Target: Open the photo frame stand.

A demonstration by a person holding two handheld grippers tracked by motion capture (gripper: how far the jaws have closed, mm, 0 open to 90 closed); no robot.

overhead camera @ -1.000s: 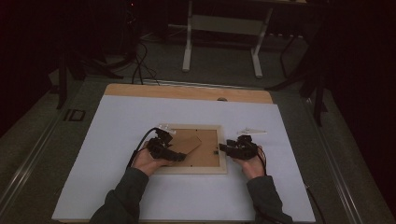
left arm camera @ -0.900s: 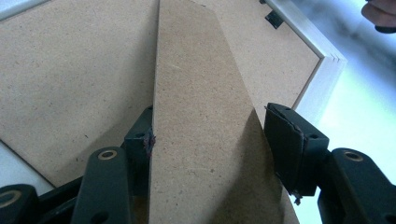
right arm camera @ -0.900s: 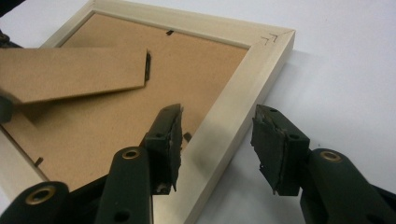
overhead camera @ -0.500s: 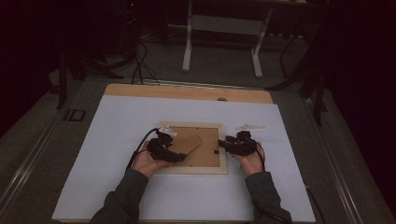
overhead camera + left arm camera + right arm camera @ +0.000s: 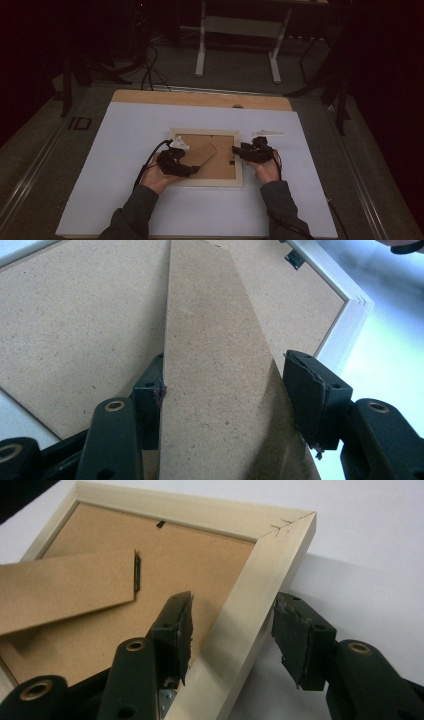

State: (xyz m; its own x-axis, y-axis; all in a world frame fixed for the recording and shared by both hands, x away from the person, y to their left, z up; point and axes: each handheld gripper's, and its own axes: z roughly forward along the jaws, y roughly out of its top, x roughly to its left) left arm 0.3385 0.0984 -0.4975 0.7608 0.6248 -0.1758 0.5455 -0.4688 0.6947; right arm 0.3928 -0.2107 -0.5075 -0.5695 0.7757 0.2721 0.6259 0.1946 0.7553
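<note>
A pale wooden picture frame (image 5: 205, 183) lies face down on the white table top, its brown backing board (image 5: 200, 565) up. The hinged cardboard stand (image 5: 202, 154) is raised off the backing. My left gripper (image 5: 187, 170) reaches in from the frame's left. In the left gripper view its pads (image 5: 310, 390) sit against both long edges of the stand (image 5: 210, 340). My right gripper (image 5: 232, 630) straddles the frame's right rail (image 5: 250, 605). Its jaws have just been opening, and both pads (image 5: 295, 640) stand clear of the wood.
A small white piece (image 5: 267, 133) lies on the table just right of the frame's far corner. A black turn clip (image 5: 160, 524) sits on the backing near the far rail. A bare wooden strip (image 5: 200, 97) runs along the table's back edge, with metal legs and cables beyond.
</note>
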